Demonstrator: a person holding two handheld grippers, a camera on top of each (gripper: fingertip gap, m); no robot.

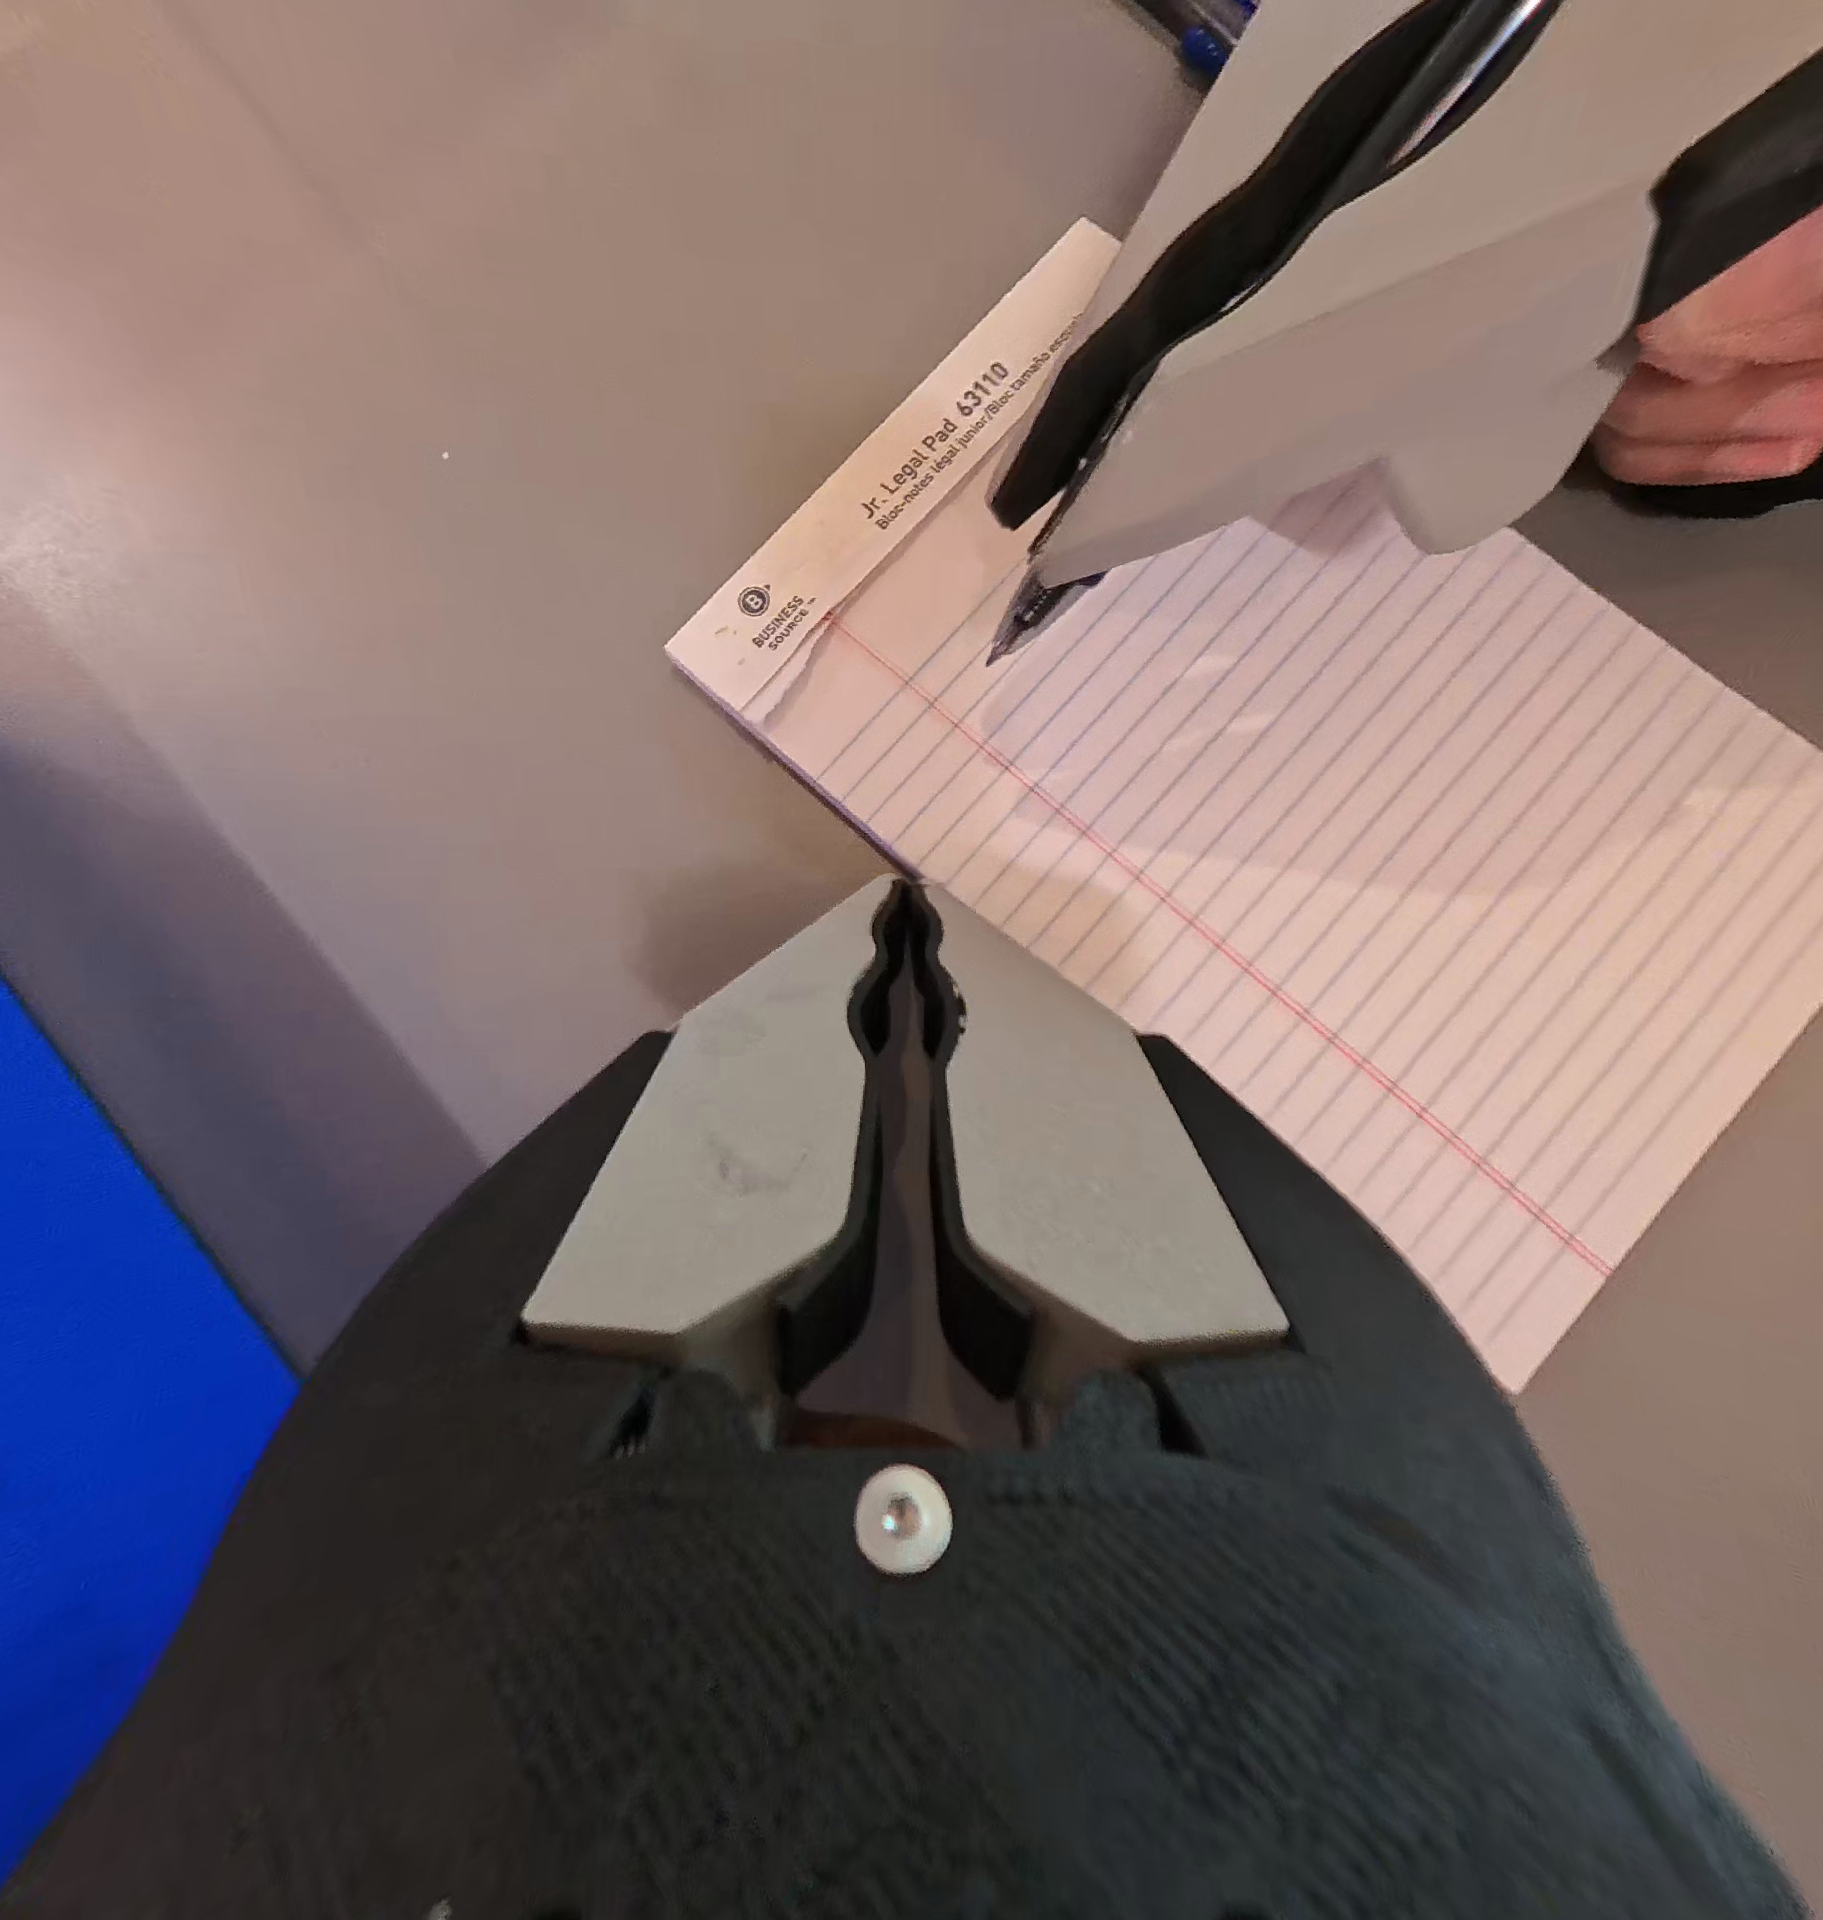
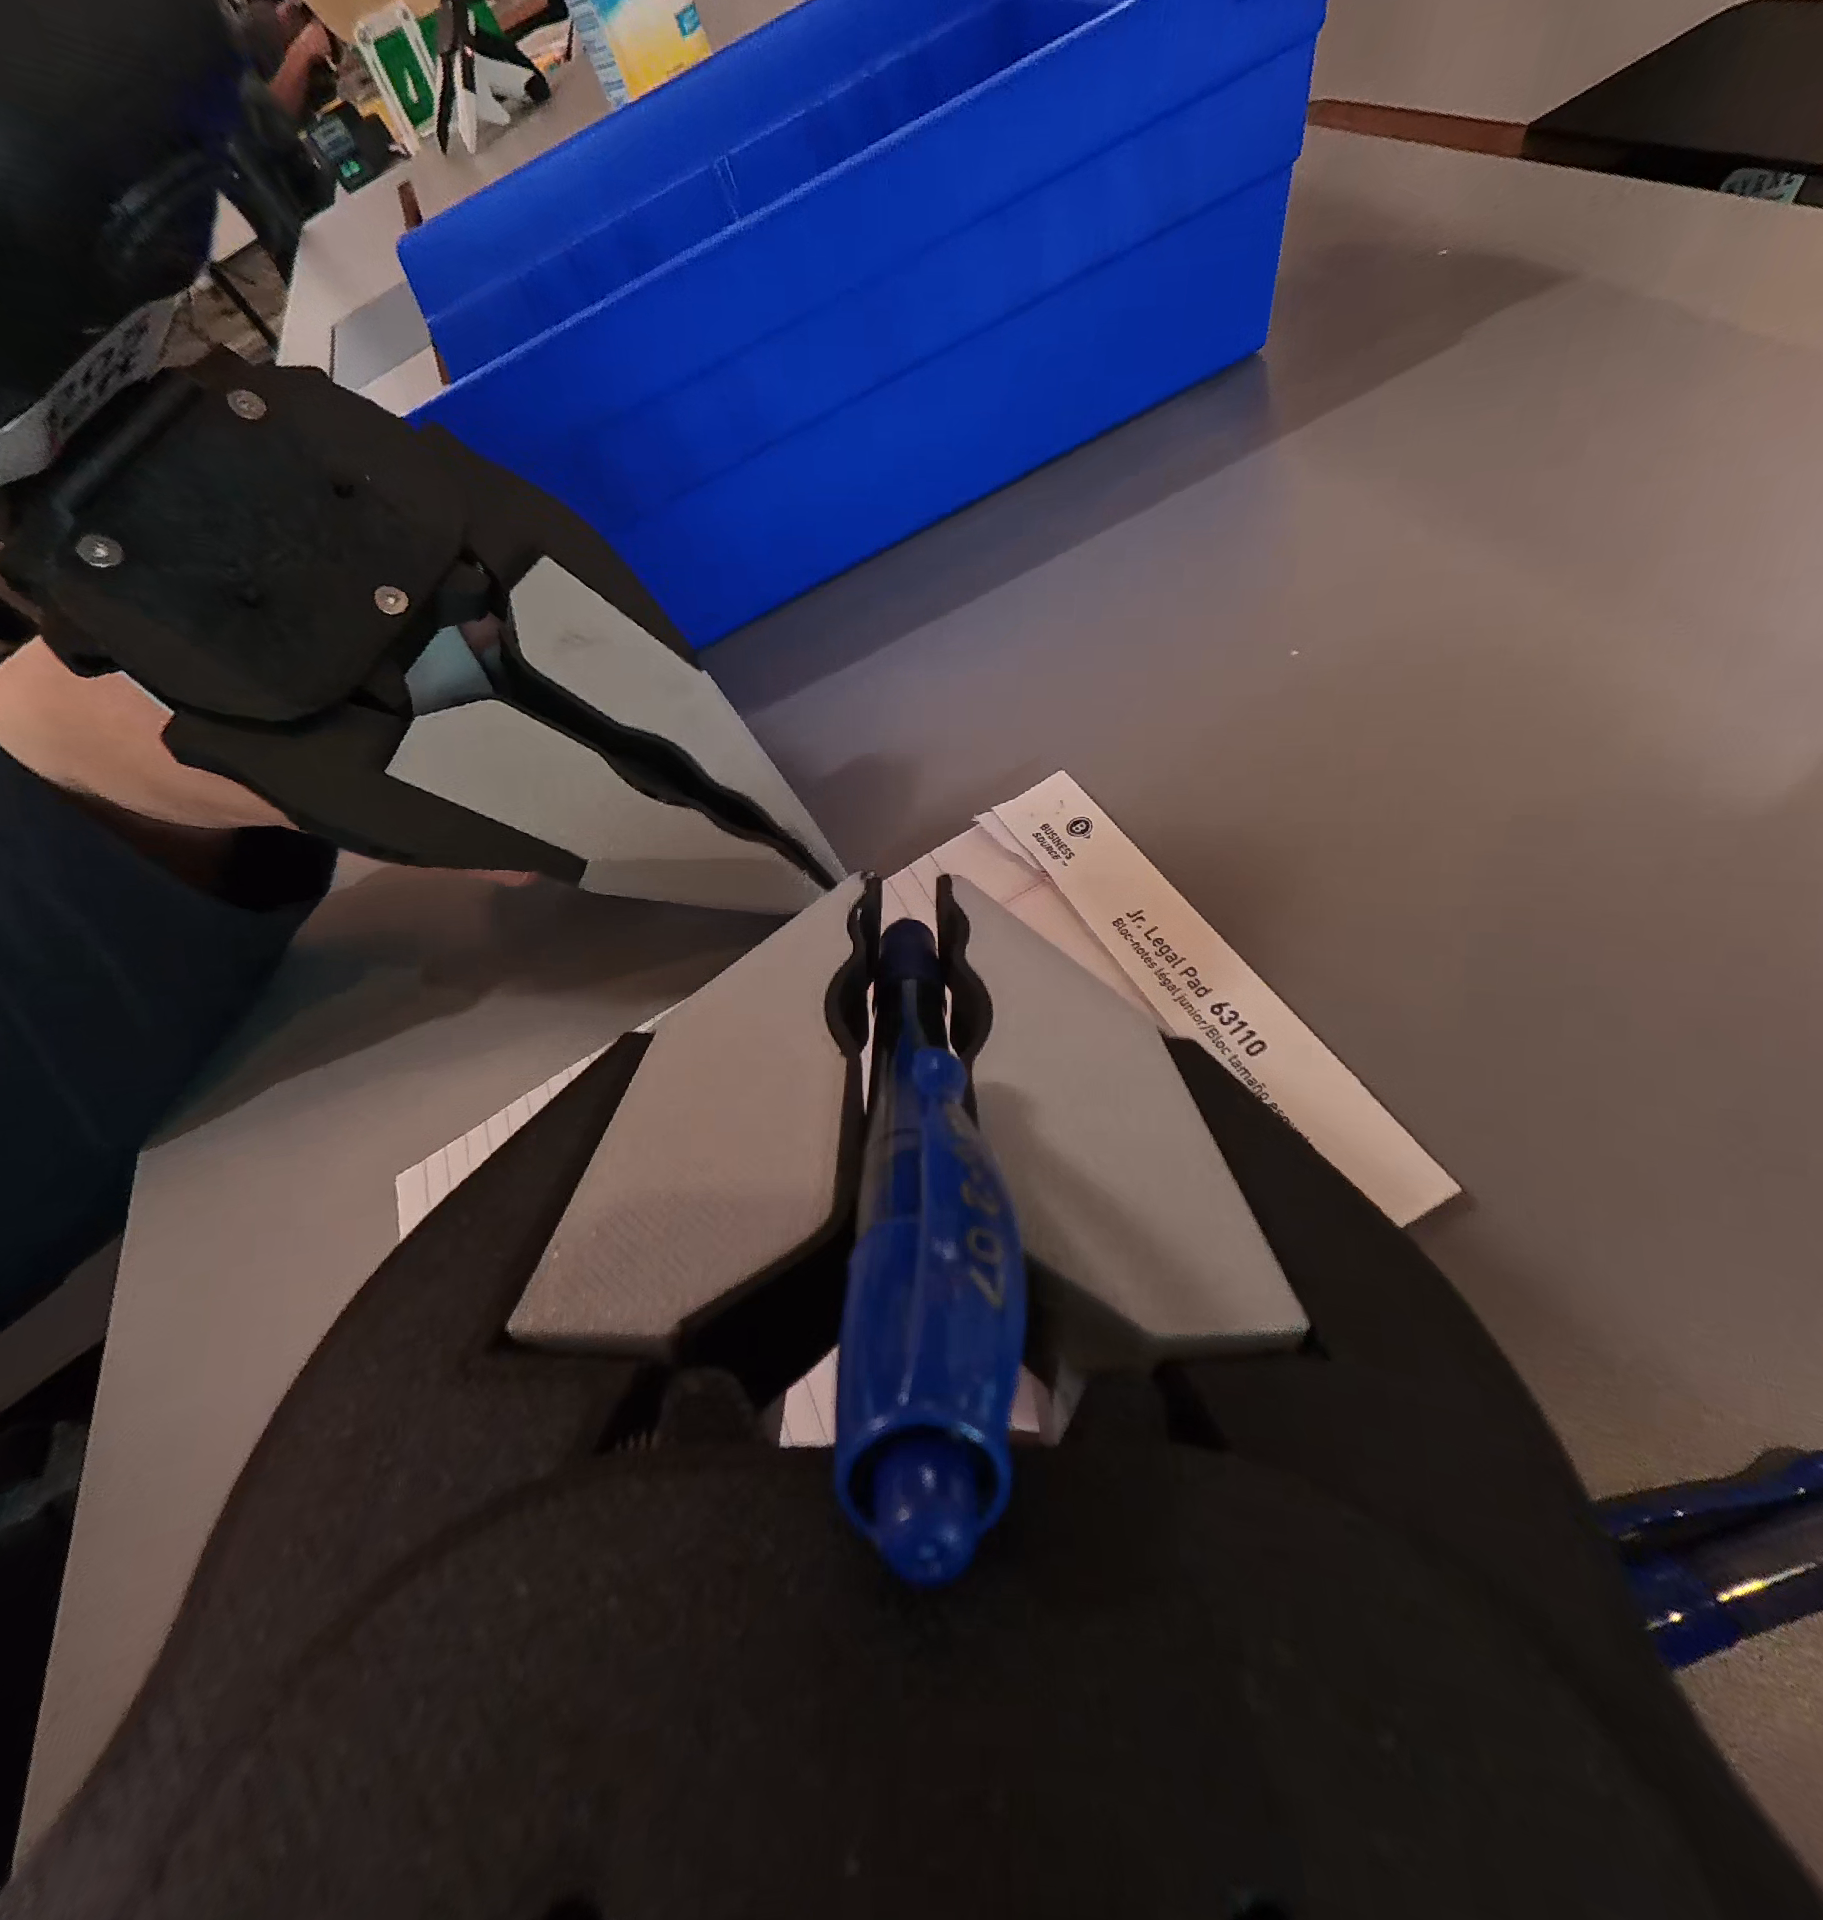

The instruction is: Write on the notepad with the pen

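Note:
A white lined notepad (image 1: 1354, 883) with a printed header strip lies on the grey table. My right gripper (image 2: 905, 894) is shut on a blue pen (image 2: 922, 1247), which runs along its fingers. In the left wrist view that gripper (image 1: 1032, 520) leans over the top of the page, and the pen's dark tip (image 1: 1011, 634) is at or just above the first lines. My left gripper (image 1: 905, 899) is shut and empty. Its tips rest at the notepad's left edge. It also shows in the right wrist view (image 2: 829, 873). The page shows no ink marks.
A large blue bin (image 2: 886, 343) stands behind the notepad, close to the left gripper. More blue pens (image 2: 1738, 1558) lie on the table to the right. A person's hand (image 1: 1738, 384) holds the right gripper. Cluttered tables stand far back. Some 6 cm of space lies between my two pairs of fingers.

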